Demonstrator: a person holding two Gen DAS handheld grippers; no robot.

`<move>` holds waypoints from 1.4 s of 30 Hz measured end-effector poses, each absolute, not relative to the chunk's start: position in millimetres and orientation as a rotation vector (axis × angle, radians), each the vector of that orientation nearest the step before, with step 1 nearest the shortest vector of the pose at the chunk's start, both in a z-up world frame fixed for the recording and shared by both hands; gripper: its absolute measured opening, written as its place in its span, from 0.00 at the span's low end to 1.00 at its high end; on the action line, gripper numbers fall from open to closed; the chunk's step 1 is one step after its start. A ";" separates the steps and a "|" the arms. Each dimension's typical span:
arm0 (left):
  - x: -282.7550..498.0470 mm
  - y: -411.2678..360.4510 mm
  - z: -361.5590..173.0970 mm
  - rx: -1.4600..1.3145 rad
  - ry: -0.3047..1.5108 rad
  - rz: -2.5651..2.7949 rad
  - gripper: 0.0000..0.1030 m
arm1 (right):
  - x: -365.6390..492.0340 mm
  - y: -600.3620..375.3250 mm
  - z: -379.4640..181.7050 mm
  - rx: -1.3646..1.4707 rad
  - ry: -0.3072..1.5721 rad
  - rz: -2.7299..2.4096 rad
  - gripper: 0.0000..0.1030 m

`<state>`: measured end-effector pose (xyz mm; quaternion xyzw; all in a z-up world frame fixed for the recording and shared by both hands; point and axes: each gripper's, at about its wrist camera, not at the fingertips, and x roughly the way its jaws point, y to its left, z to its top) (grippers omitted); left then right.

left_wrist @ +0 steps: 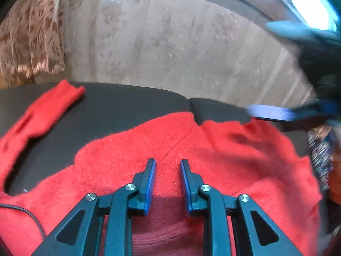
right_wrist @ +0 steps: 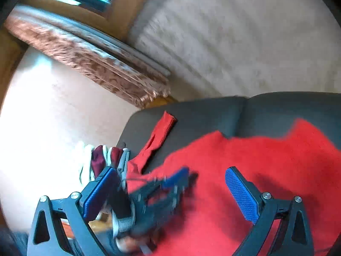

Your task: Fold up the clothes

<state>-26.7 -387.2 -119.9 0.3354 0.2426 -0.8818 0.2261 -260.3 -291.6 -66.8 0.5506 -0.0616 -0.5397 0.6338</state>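
The red sweater (left_wrist: 191,149) lies spread out on the dark surface (left_wrist: 127,102), and one long sleeve (left_wrist: 42,115) stretches away to the left, pointing toward the far edge. The left tongs (left_wrist: 167,166) hang just above the middle of the sweater, a little apart with nothing between them. The right tongs (right_wrist: 170,192) are wide apart and hold nothing, so I think the left ones are nearer to that sleeve.
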 end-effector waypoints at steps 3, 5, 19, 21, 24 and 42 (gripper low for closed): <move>-26.6 -394.4 -124.5 0.887 0.767 -2.444 0.20 | -265.4 -336.8 -91.8 1.402 -0.113 -1.132 1.00; -24.9 -396.6 -126.2 0.870 0.795 -2.449 0.20 | -260.4 -350.6 -106.7 1.470 -0.067 -1.115 1.00; -16.7 -410.4 -137.9 0.805 0.952 -2.404 0.08 | -263.5 -268.4 -82.4 1.256 -0.229 -1.397 1.00; -18.0 -411.8 -138.4 0.805 0.951 -2.400 0.08 | -261.1 -231.8 -90.5 1.276 -0.160 -1.532 1.00; -20.7 -411.9 -137.3 0.811 0.938 -2.391 0.08 | -259.2 -182.6 -100.6 1.190 -0.194 -1.630 1.00; 15.9 -567.2 -45.6 1.072 0.619 -1.983 0.28 | -231.4 -174.0 -111.4 0.972 -0.113 -1.700 1.00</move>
